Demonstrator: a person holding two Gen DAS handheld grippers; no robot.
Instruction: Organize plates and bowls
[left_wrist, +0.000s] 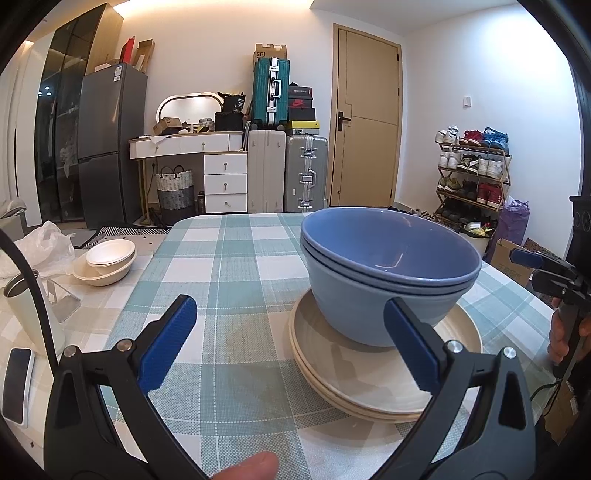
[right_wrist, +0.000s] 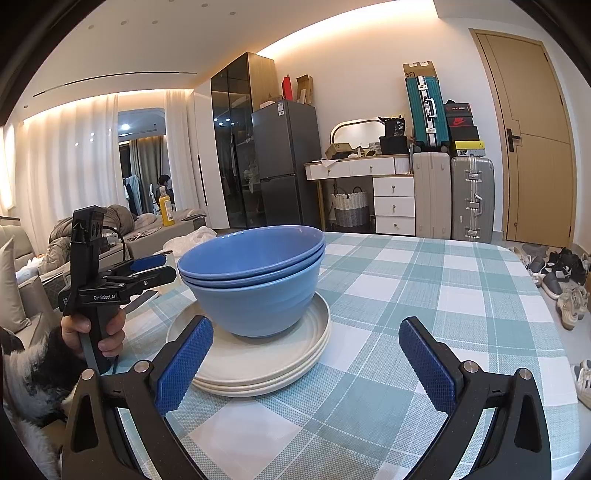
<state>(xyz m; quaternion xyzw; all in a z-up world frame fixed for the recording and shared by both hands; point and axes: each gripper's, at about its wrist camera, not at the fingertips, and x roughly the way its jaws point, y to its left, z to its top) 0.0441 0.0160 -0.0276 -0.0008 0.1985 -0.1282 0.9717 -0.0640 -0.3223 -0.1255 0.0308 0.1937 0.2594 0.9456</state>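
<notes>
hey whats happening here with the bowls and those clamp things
A person is tidying dishes with a handheld gripper in each hand. The blue bowls are nested together and sit on a stack of cream plates on the checked tablecloth. Both the left gripper and the right gripper are open, hold nothing and touch neither the bowls nor the plates. Off to the side, some white bowls sit nested as well.

White walls, tan door, grey fridge, stacked suitcases, shoe rack.
</notes>
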